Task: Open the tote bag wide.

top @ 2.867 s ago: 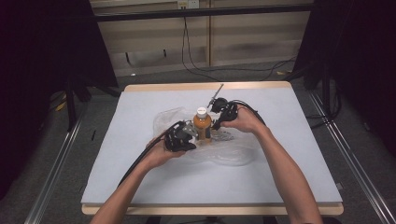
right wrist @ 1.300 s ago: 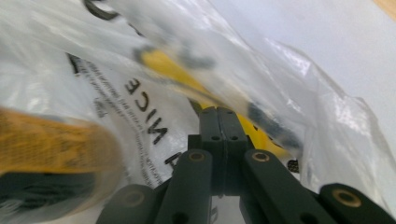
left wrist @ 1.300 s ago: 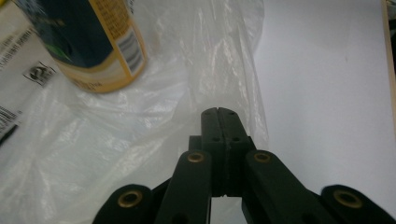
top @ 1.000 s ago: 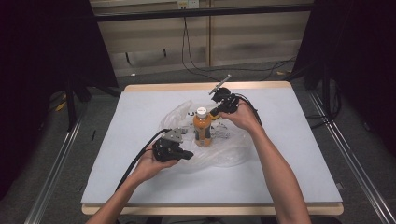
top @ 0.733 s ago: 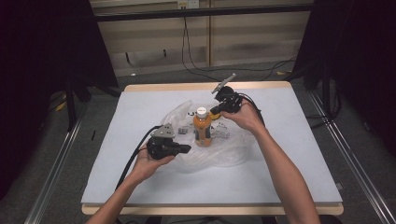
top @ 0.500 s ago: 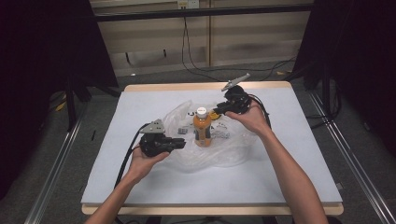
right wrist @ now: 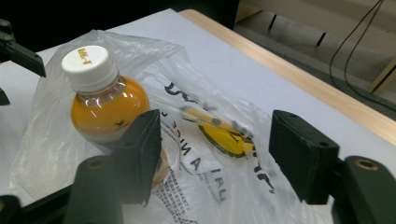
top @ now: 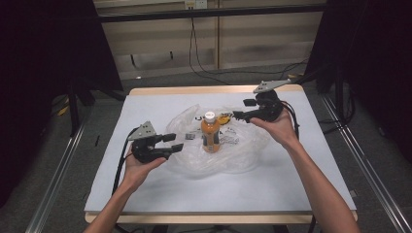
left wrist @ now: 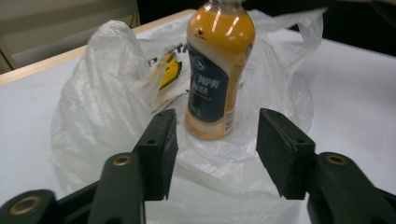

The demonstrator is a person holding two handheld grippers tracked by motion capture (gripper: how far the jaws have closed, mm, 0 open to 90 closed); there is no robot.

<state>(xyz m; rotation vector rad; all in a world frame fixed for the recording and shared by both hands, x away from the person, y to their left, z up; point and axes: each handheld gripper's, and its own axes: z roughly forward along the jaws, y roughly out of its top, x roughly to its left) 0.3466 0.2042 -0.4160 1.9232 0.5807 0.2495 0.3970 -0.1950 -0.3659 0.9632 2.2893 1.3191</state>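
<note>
On the white table (top: 145,194) both grippers' jaws have just opened, empty, flanking the bottle (top: 210,132) on its bag (top: 243,145)

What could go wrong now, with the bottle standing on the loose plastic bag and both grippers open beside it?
1. The bottle stands upright on the crumpled plastic bag, an uneven footing; a tug on the bag may tip it.
2. The left gripper and right gripper have just been opening, with nothing between their jaws, so nothing steadies the bottle.
3. The bag is thin and slack; jaws closing on it may catch only a fold, which could slip.
</note>
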